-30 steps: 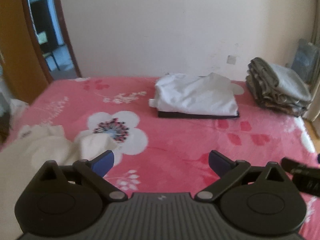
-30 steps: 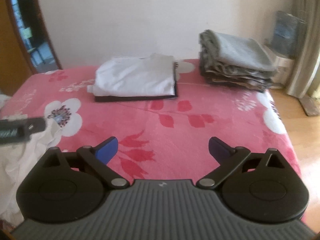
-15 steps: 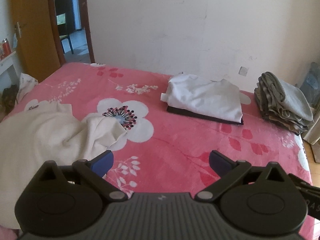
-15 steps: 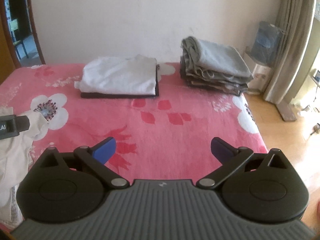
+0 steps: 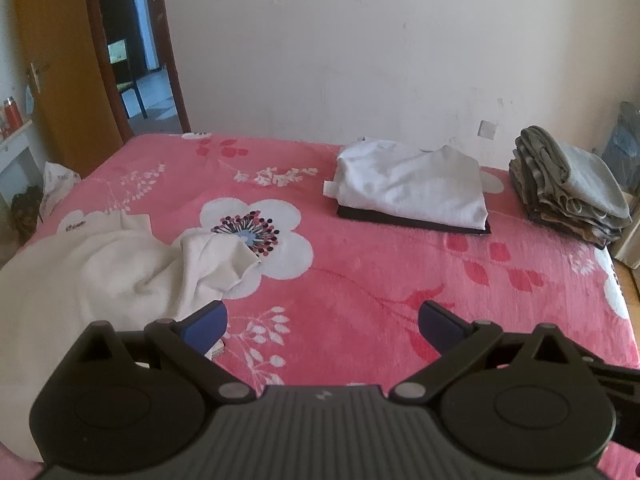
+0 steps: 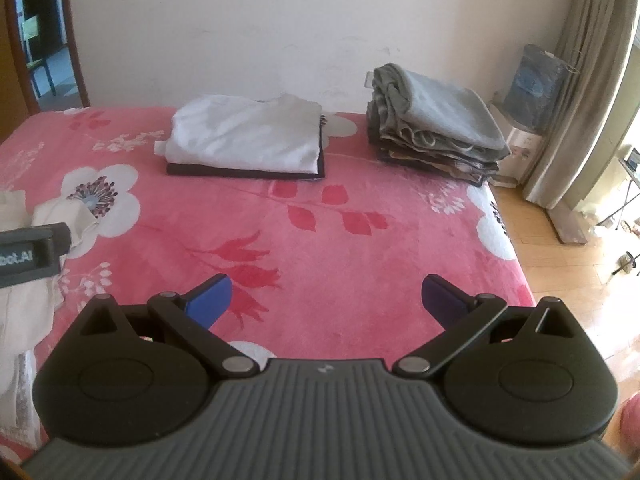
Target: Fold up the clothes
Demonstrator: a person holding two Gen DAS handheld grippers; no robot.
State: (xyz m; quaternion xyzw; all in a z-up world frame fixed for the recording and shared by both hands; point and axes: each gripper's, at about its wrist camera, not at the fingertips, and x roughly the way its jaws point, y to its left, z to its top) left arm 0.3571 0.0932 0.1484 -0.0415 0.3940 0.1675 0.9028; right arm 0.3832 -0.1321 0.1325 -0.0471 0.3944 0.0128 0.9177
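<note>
- Left hand-held gripper (image 5: 322,326): jaws wide apart, empty, above the pink floral bed blanket (image 5: 360,280).
- Right hand-held gripper (image 6: 326,296): same.
- Crumpled cream cotton shirt (image 5: 100,264) sits near-left on the bed, unfolded.

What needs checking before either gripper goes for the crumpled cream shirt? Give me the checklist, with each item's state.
1. Left gripper open and empty: ok, jaws wide, nothing between them.
2. Right gripper open and empty: ok.
3. Cream shirt within view of the left gripper: ok, it lies crumpled just ahead and to the left.
4. Shirt laid flat for folding: not ok, it is bunched, one sleeve flopped over the flower print.
5. Bare blanket to spread it on: ok.
6. Folded white pile and grey stack apart from the shirt: ok, both at the far side.
</note>
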